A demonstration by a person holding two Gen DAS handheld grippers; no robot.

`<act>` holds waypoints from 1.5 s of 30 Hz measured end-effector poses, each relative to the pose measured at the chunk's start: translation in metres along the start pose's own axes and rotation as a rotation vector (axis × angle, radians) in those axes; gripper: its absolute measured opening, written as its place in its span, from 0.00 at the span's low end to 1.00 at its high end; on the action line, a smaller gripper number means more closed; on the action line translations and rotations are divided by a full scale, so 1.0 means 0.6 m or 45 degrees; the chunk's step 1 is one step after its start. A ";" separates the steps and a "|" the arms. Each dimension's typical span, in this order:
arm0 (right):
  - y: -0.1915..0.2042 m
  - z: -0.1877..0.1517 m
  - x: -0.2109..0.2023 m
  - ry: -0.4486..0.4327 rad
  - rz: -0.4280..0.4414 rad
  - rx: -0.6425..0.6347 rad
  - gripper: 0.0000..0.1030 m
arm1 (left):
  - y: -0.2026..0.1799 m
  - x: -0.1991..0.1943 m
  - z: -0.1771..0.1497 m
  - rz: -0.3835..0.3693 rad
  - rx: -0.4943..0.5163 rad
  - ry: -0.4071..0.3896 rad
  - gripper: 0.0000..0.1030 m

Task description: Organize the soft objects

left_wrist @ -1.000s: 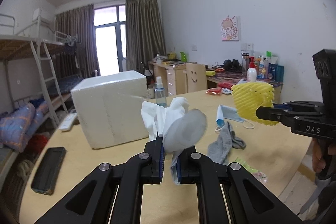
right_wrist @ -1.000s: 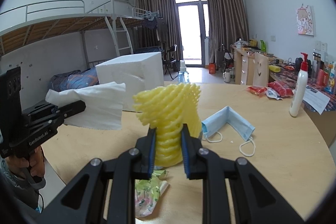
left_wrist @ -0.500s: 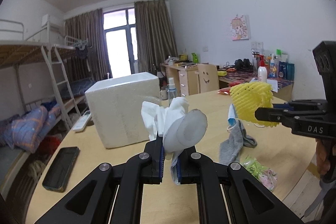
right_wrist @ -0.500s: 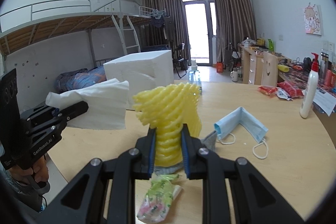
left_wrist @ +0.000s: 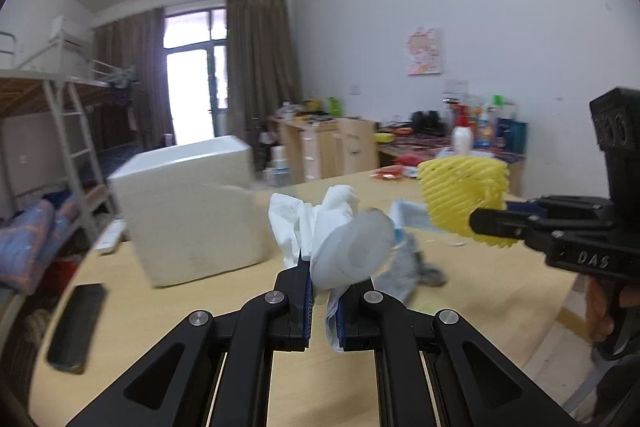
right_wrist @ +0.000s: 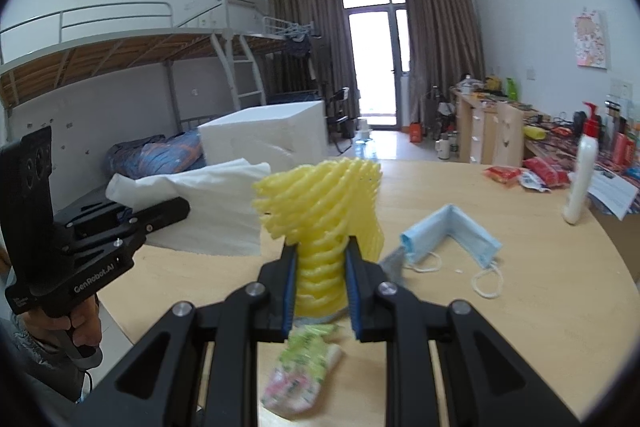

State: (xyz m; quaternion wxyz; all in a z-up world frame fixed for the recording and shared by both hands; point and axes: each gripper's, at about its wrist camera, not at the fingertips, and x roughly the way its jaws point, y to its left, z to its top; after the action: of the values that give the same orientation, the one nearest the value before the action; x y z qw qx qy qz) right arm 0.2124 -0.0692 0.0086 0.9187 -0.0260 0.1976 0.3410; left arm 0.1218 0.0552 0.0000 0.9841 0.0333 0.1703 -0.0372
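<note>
My left gripper (left_wrist: 323,301) is clamped on a crumpled white tissue (left_wrist: 320,223), which bunches up above my blue pads with a pale round flap folded toward the camera; a strip of it hangs down between the fingers. My right gripper (right_wrist: 320,287) is clenched around a yellow foam net (right_wrist: 320,211), pinching its lower part so the ribbed mesh flares out wide above the pads. Both things are lifted clear of the wooden table (right_wrist: 500,327). From the right wrist view my left gripper comes in from the left edge, held by a hand (right_wrist: 82,327), with the tissue spread out flat in front of it.

Just below my right pads a green and pink packet (right_wrist: 304,371) lies on the table. A little further, a grey sock (left_wrist: 408,267) sits beside a blue face mask (right_wrist: 452,231) folded into an angle, its ear loops trailing on the wood. To the left lies a black phone (left_wrist: 76,327) near the table edge. Further back stands a white foam box (left_wrist: 192,203), and toward the right a white pump bottle (right_wrist: 582,183) with a red top. Beyond the table are a bunk bed (right_wrist: 120,67), cluttered desks (right_wrist: 492,131) and a curtained balcony door (right_wrist: 376,63)
</note>
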 end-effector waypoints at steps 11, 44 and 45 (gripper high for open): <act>-0.056 -0.024 -0.057 -0.019 -0.161 0.074 0.24 | -0.090 0.064 0.012 -0.292 0.035 0.054 0.10; -0.097 -0.052 -0.067 -0.014 -0.178 0.164 0.24 | -0.181 0.136 -0.028 -0.351 0.285 0.302 0.73; -0.100 -0.054 -0.069 -0.014 -0.181 0.171 0.24 | -0.186 0.138 -0.029 -0.350 0.302 0.309 0.73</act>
State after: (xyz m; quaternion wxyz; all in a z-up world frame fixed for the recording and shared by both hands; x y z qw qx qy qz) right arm 0.2107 -0.1464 -0.0108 0.9413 0.0236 0.2125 0.2613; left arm 0.1843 -0.0598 -0.0504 0.9312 0.1295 0.2849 -0.1867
